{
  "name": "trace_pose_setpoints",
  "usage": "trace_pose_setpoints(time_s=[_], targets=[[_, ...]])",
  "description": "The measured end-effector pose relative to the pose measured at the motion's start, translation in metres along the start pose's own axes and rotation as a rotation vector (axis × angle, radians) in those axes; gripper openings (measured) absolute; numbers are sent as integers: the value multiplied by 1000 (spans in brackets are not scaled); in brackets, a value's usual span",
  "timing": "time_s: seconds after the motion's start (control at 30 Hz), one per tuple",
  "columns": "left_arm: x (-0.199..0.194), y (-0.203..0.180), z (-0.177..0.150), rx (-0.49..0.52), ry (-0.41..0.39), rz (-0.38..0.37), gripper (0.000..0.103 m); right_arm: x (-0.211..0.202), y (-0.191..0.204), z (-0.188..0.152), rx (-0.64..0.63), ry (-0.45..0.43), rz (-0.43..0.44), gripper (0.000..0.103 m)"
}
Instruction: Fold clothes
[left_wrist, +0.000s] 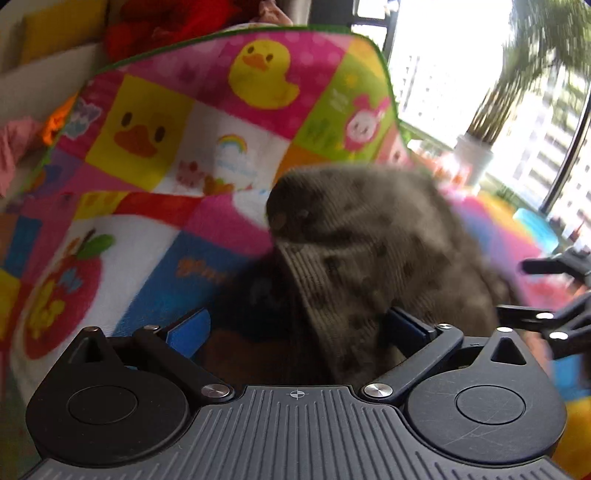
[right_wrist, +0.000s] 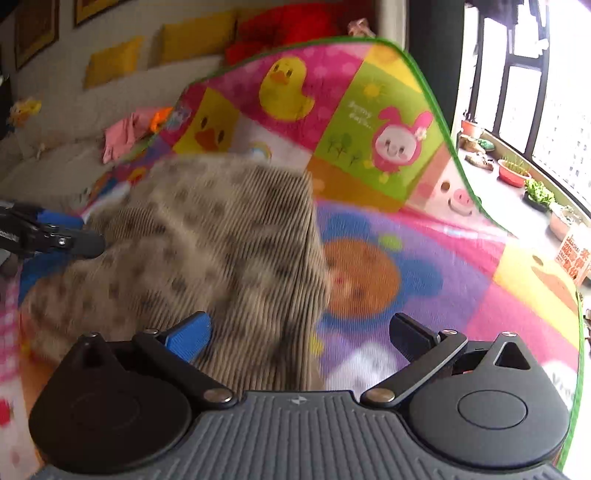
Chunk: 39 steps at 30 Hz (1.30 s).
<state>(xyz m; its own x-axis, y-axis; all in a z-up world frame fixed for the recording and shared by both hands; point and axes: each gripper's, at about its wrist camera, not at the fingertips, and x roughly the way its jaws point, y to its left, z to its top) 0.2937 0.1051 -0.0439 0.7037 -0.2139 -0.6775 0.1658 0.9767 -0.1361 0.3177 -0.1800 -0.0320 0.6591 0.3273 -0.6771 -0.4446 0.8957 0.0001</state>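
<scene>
A: Left wrist view: the left gripper (left_wrist: 295, 326) has its jaws apart, and the corduroy garment (left_wrist: 369, 251) bunches between and ahead of them on the play mat (left_wrist: 155, 122).

B: Right wrist view: the right gripper (right_wrist: 301, 332) is spread too, with the garment ahead-left (blurred). It looks mid-fold; next, find an edge and pinch it.

Pale wall at 10 o'clock carries yellow cushions (right_wrist: 114, 61) and framed pictures (right_wrist: 35, 27). Bright windows (right_wrist: 554, 96) at 2 o'clock; potted plants (right_wrist: 513, 171) line the sill below.
</scene>
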Motion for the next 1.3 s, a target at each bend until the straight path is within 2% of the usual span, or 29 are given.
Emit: trace_pose_setpoints(time_s=[0.07, 0.17, 0.3, 0.4, 0.47, 0.6, 0.67, 0.77, 0.83, 0.93, 1.03, 1.1, 1.2, 1.3], targets=[[5, -1, -5, 29, 9, 33, 103, 1, 9, -10, -16, 25, 17, 103], [1, -3, -3, 28, 5, 58, 103, -7, 10, -11, -18, 7, 10, 103], [-30, -11, -8, 31, -42, 15, 103, -22, 11, -13, -37, -40, 7, 103], [-49, -20, -14, 23, -47, -115, 103, -38, 11, -13, -92, -110, -13, 103], [-59, -27, -11, 16, -83, -201, 103, -44, 11, -10, -112, -145, -23, 103], [-59, -34, 23, -9, -204, -311, 103, -41, 7, 6, -83, -181, -10, 103], [-34, -30, 46, -99, -198, -364, 103, -35, 9, 9, -83, -178, 0, 103], [24, -21, 64, -233, -66, -355, 103, -28, 12, 12, -80, -176, 18, 103], [48, -18, 64, -244, -47, -377, 102, -27, 11, 14, -64, -184, 30, 103], [47, -25, 66, -207, -43, -363, 103, -23, 3, 25, -22, -223, -32, 103], [41, -21, 62, -203, -57, -365, 103, -6, -15, 42, 78, -238, -114, 103], [31, -17, 59, -219, -72, -367, 103, 15, -27, 50, 120, -165, -137, 103], [-1, -13, 48, -227, -95, -357, 103, 48, -27, 44, 70, -50, -195, 103], [-31, -14, 19, -176, -85, -316, 103, 46, -21, 30, 23, -49, -248, 103]])
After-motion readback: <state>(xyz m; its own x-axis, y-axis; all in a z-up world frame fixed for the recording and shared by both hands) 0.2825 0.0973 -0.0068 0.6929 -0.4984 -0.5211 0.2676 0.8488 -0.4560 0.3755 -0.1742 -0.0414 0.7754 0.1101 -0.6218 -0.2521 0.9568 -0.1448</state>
